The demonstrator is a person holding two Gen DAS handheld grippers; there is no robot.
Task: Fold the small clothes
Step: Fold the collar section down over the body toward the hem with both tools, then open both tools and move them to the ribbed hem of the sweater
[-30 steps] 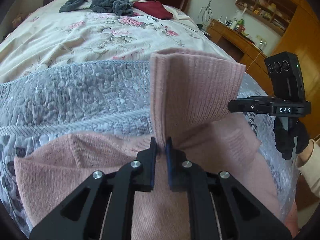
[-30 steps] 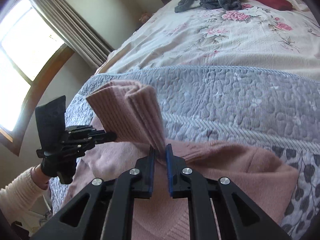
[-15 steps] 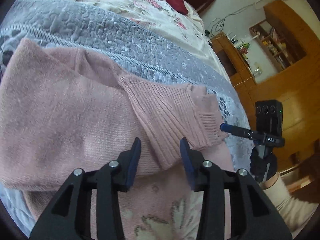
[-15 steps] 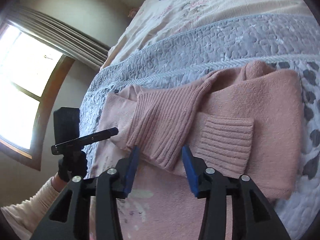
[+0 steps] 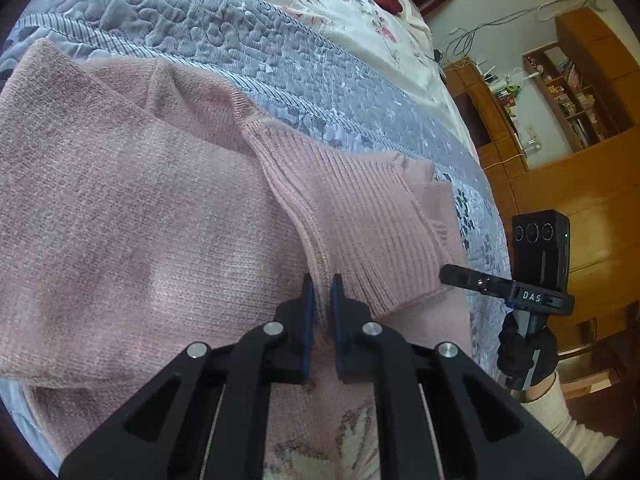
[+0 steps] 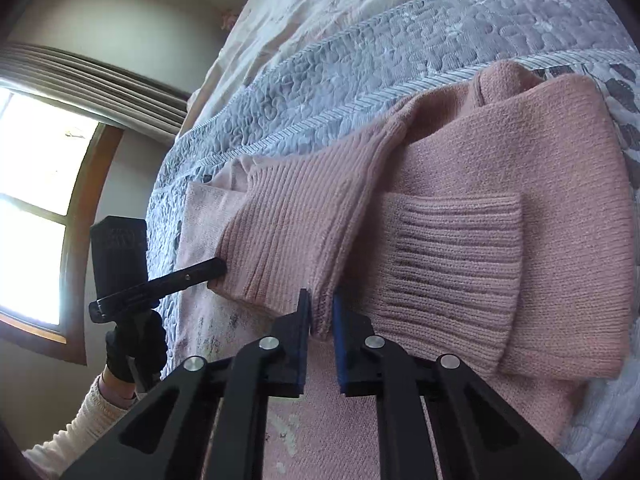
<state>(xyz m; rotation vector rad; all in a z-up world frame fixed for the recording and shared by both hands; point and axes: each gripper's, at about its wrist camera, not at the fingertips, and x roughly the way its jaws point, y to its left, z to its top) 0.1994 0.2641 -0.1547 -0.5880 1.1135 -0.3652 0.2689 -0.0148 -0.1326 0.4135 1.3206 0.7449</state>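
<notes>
from my left gripper's camera, the pink sweater (image 5: pixel 132 216) lies flat on the grey quilt (image 5: pixel 248 36), which covers the near end of the bed. a ribbed sleeve (image 5: pixel 360 216) is folded across the sweater's body. my left gripper (image 5: pixel 320 300) is pressed nearly together, pinching the folded edge of that sleeve between its blue pads. off to the side i see my right gripper (image 5: pixel 452 272) at the sleeve's outer edge, held in a black glove (image 5: pixel 524 356) with a cream cuff below it. beyond the quilt there is a floral bedspread (image 5: pixel 352 4) and wooden shelves (image 5: pixel 576 92) by the wall.

from my right gripper's camera, the same sweater (image 6: pixel 560 184) lies on the quilt (image 6: pixel 360 52) with both ribbed sleeves laid over its body, one sleeve (image 6: pixel 292 232) crossing above the other sleeve's cuff (image 6: pixel 452 264). my right gripper (image 6: pixel 320 316) is narrowed onto the edge of the upper sleeve, pinching it. my left gripper (image 6: pixel 216 268) touches that sleeve's far edge. a window (image 6: pixel 32 200) glows behind.
</notes>
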